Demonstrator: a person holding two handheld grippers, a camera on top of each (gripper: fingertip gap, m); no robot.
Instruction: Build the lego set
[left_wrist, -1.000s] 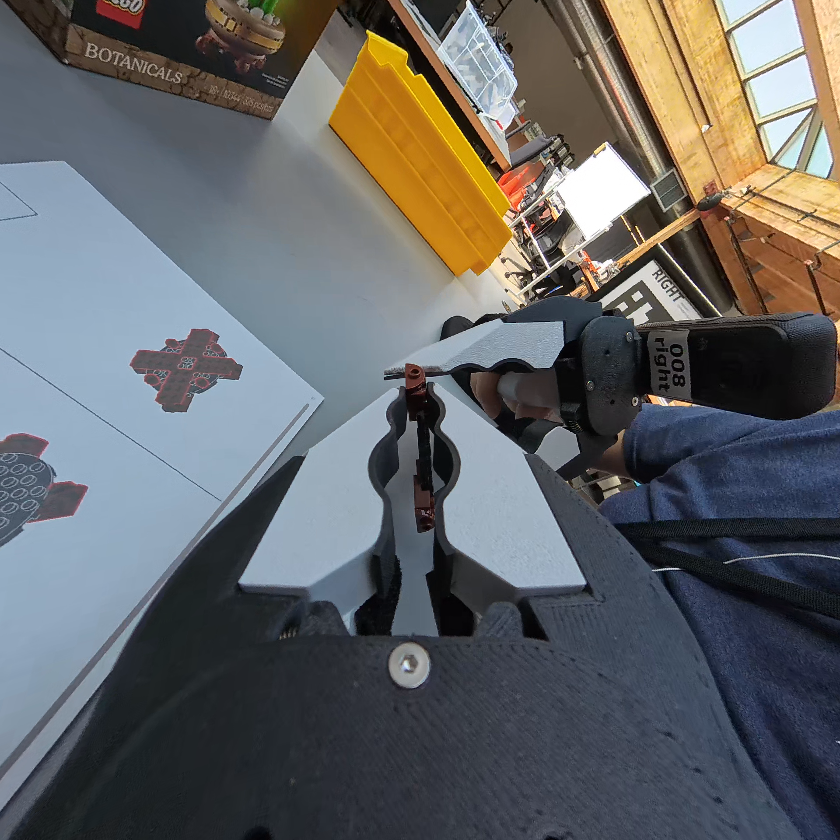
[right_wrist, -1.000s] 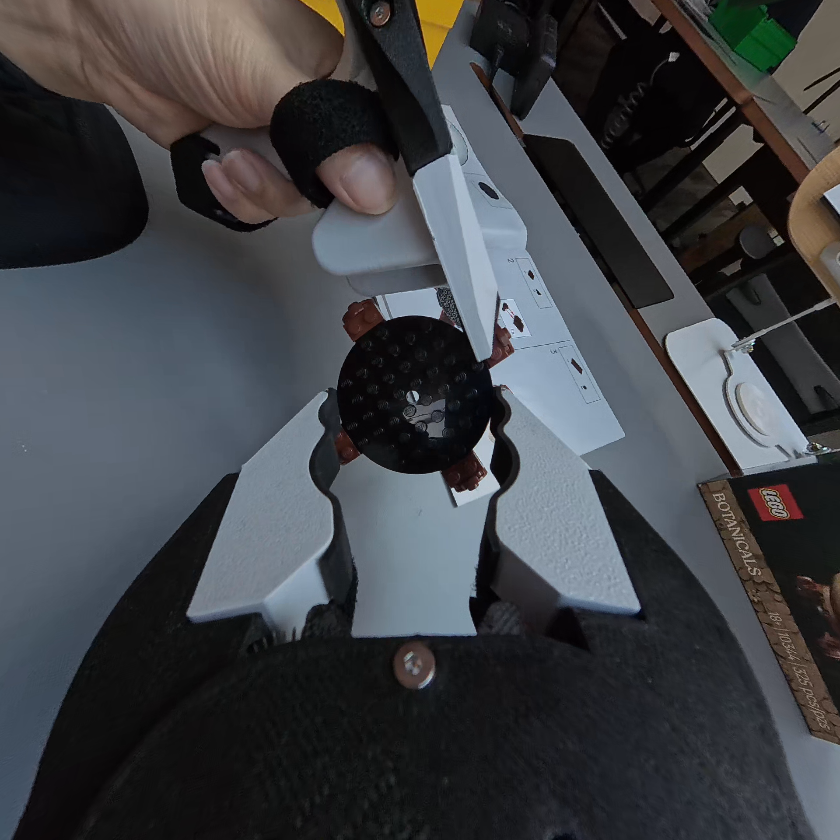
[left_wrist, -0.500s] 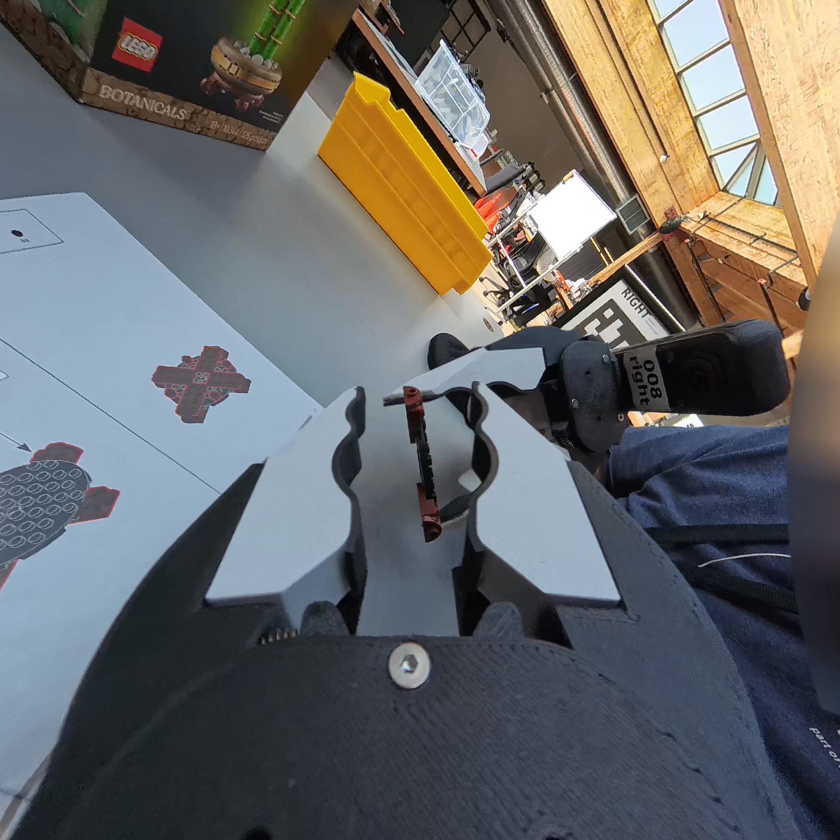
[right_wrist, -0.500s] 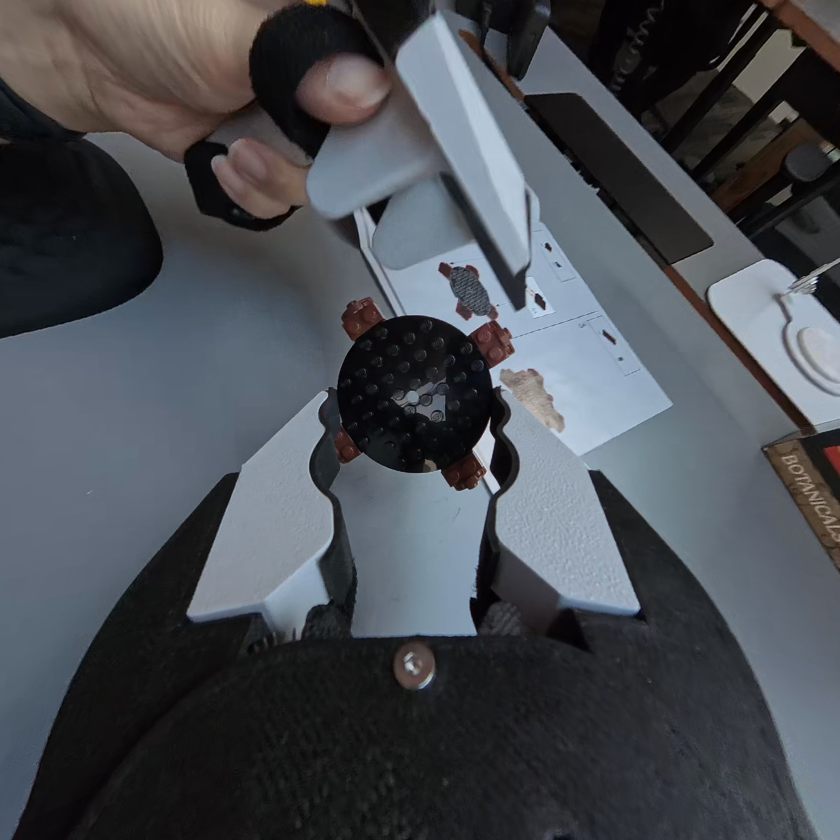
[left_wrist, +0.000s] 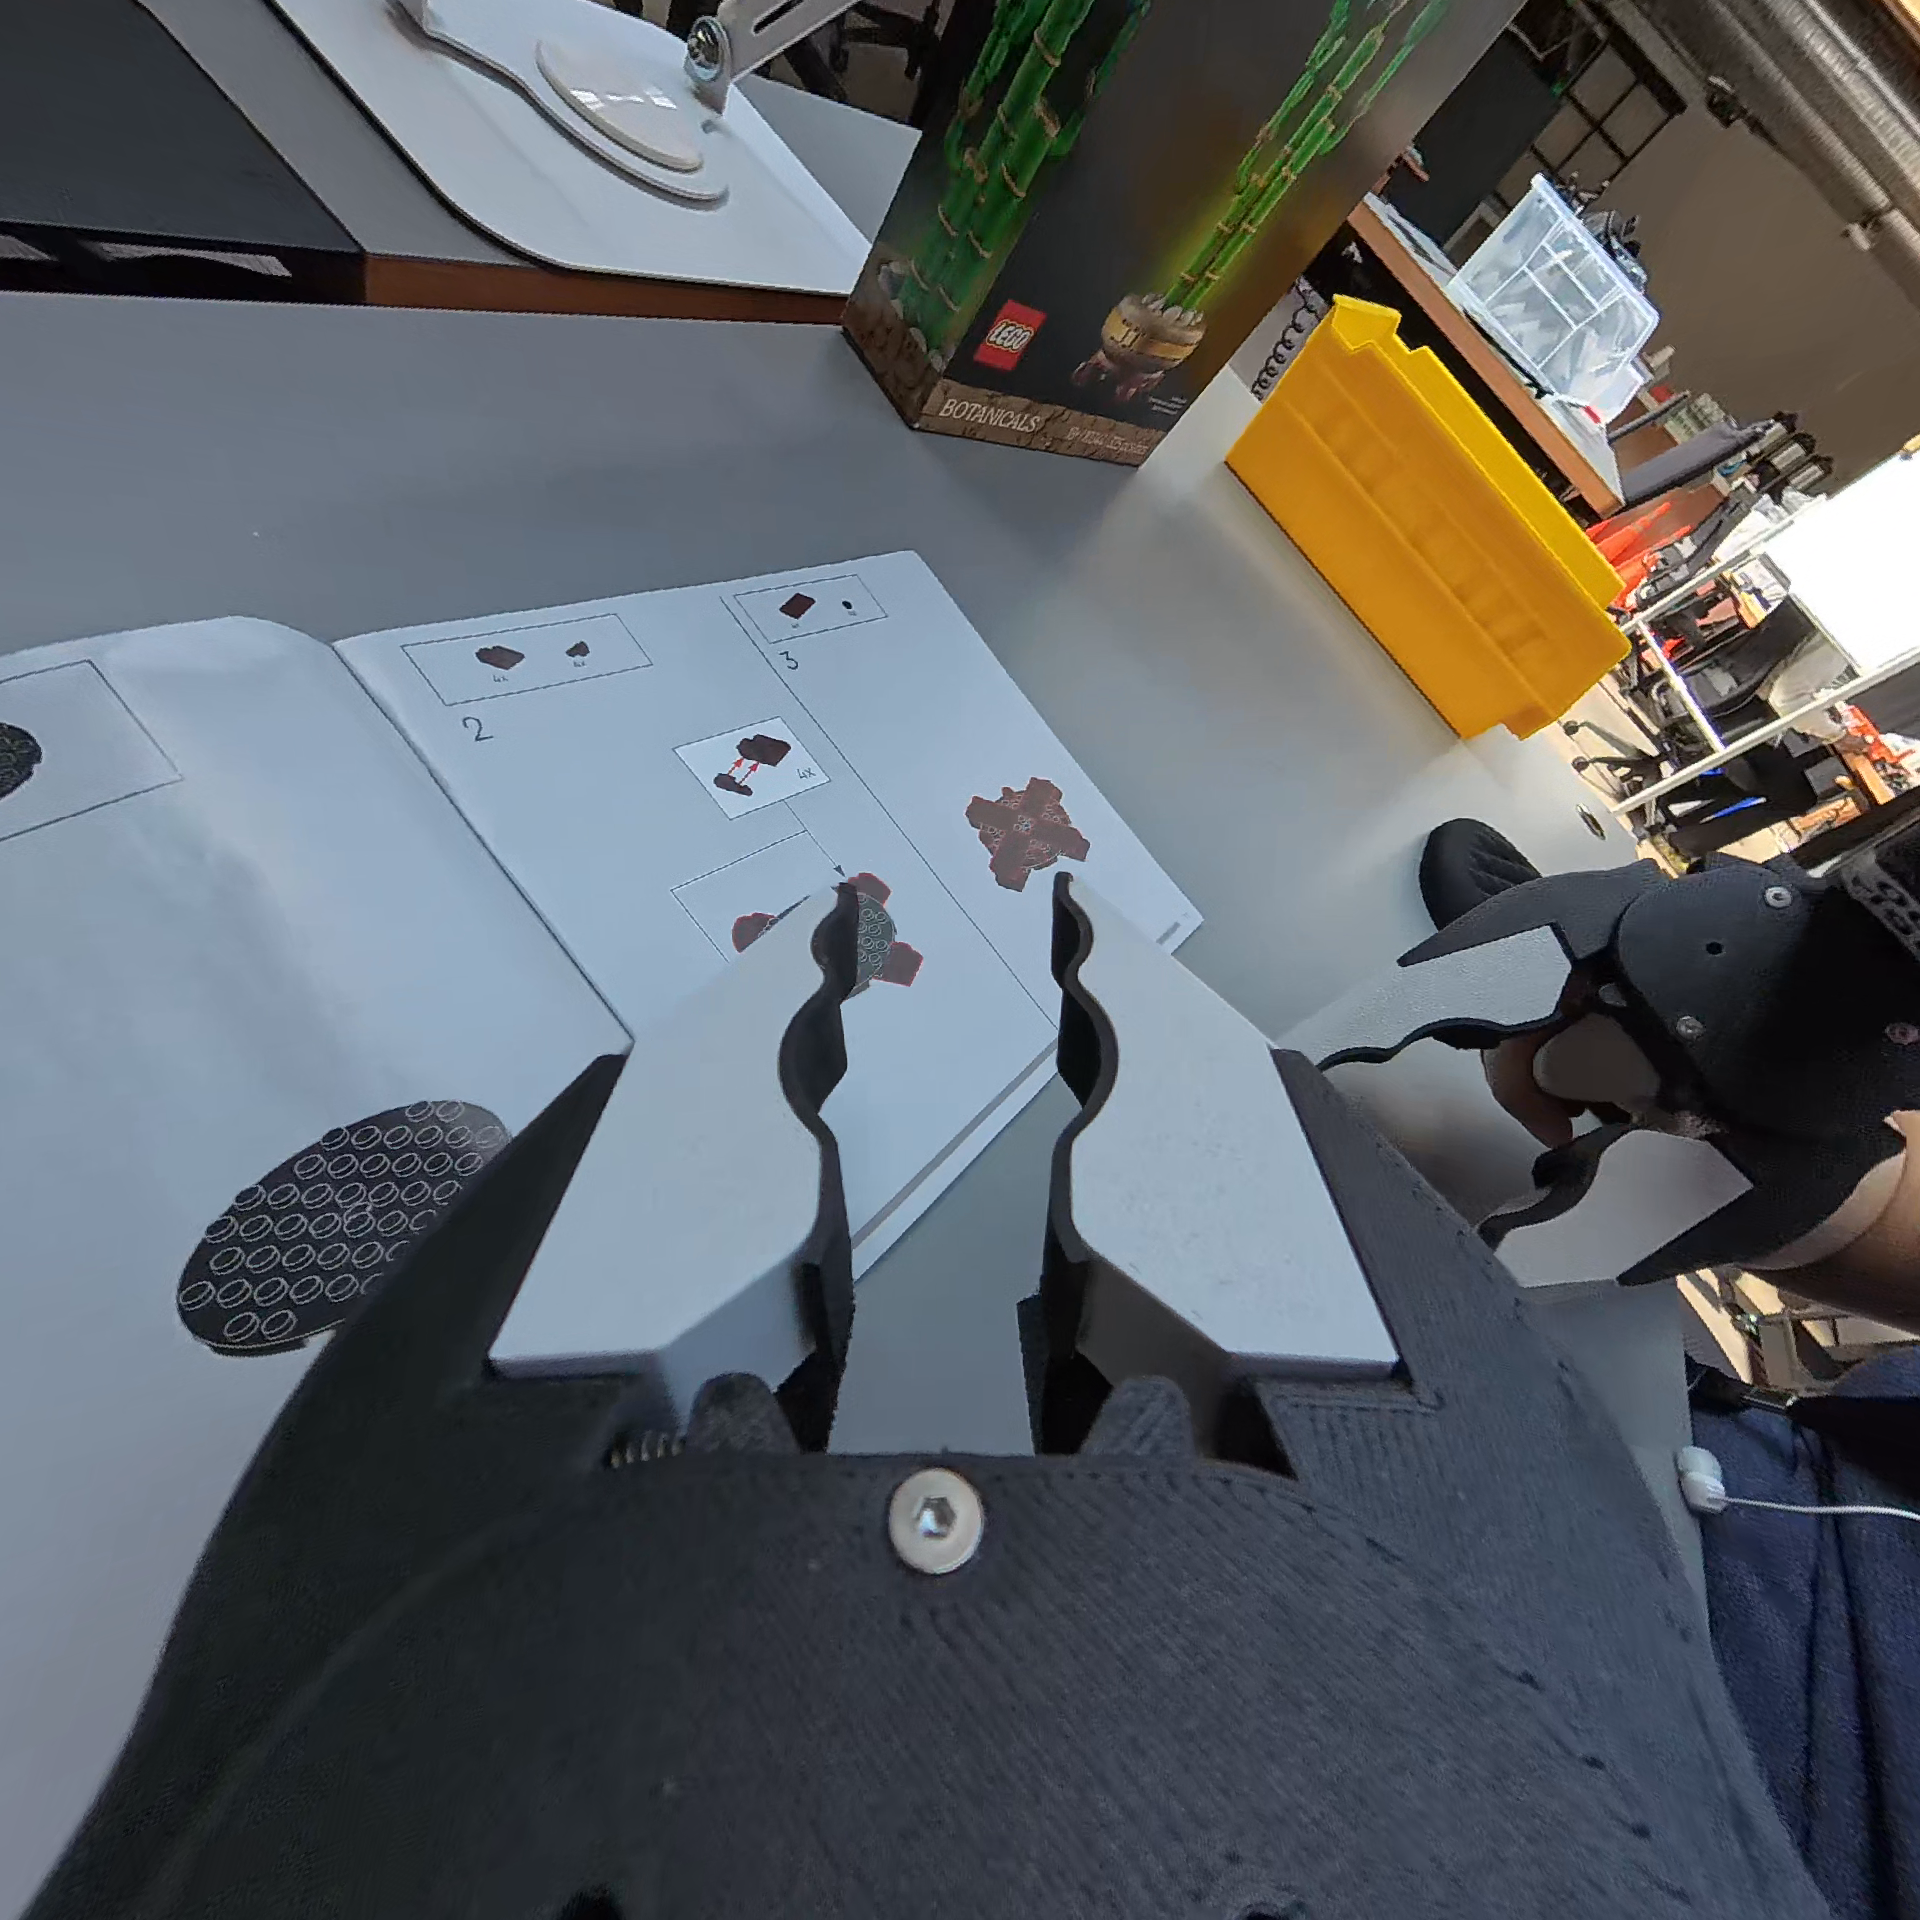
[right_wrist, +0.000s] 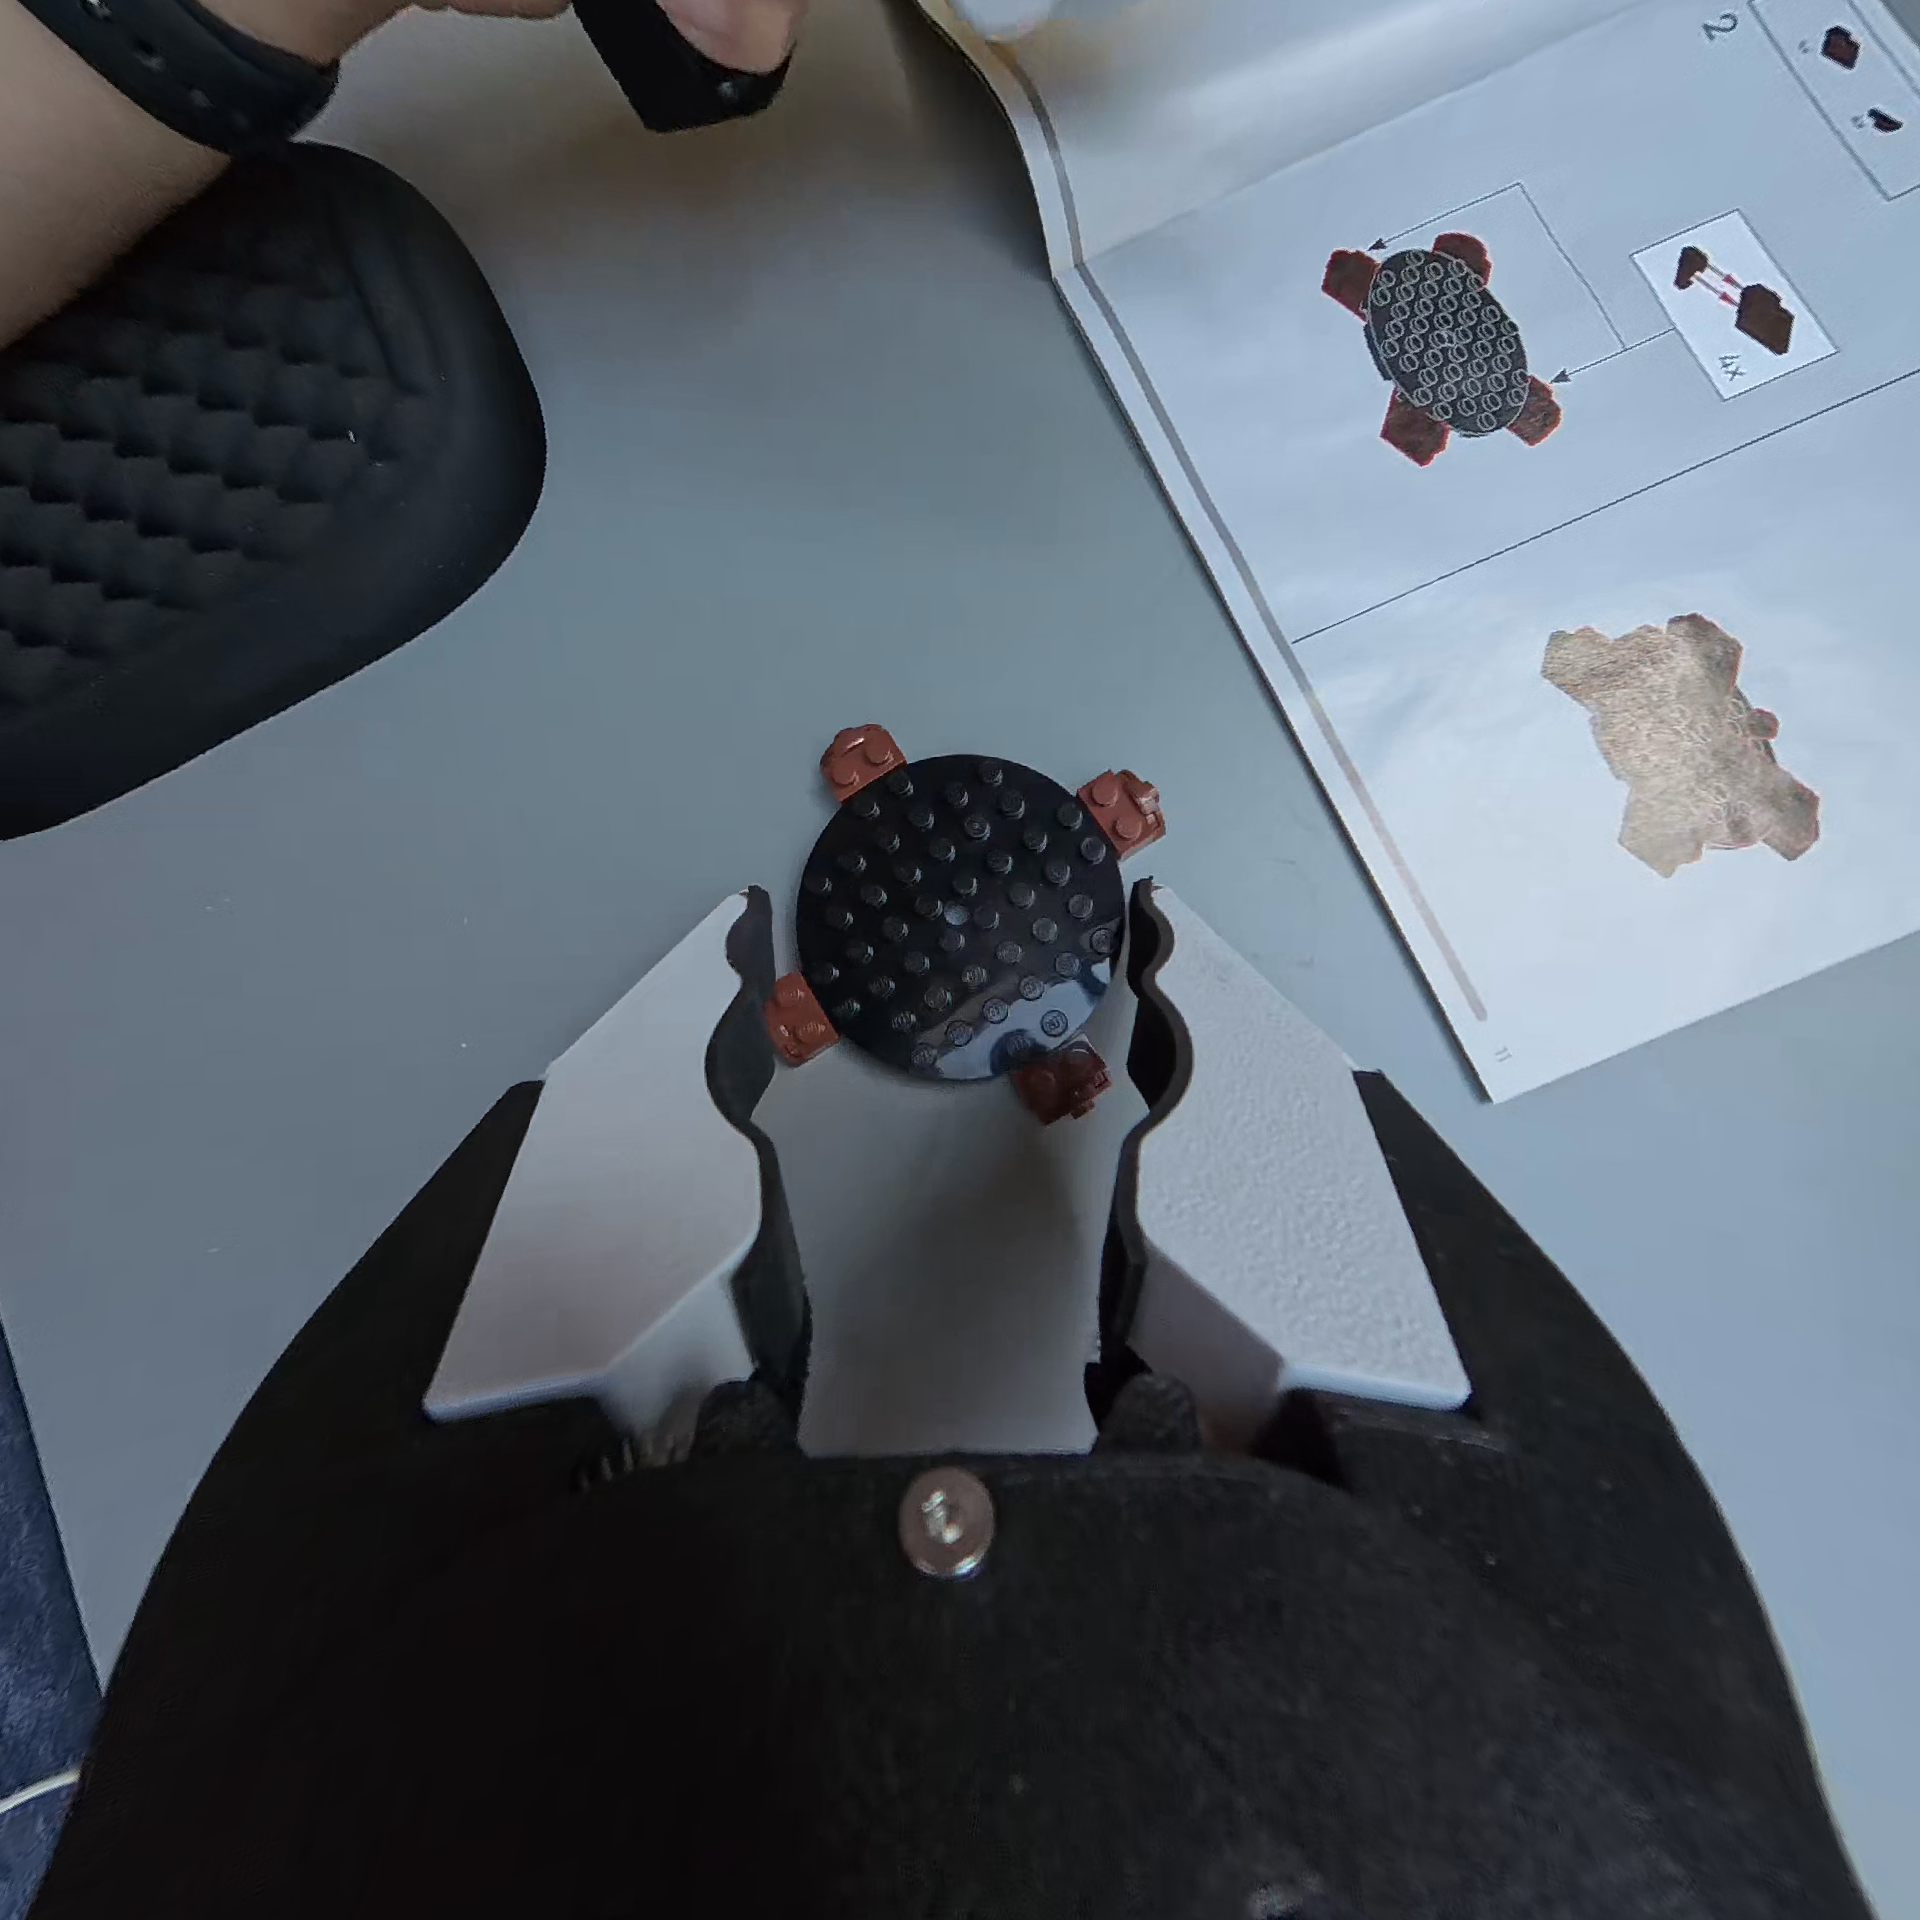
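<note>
A black round studded plate (right_wrist: 966, 935) with reddish-brown pieces at its rim, such as the one at its far edge (right_wrist: 860, 758), sits between my right gripper's fingertips. My right gripper (right_wrist: 948, 896) is shut on the plate's edges and holds it just above the grey table (right_wrist: 623, 623), studs towards the camera. It also shows at the right of the left wrist view (left_wrist: 1444, 1091). My left gripper (left_wrist: 954, 894) is open and empty above the open instruction booklet (left_wrist: 312, 883), apart from the plate.
The booklet also lies to the right in the right wrist view (right_wrist: 1558, 520). A black padded object (right_wrist: 208, 468) lies left of the plate. A lego box (left_wrist: 1039, 260) and a yellow bin (left_wrist: 1434, 540) stand at the back. A white stand base (left_wrist: 623, 135) sits beyond the table edge.
My left gripper opened, let go of the plate's edge and moved away over the booklet. My right gripper kept the plate and turned down towards the table.
</note>
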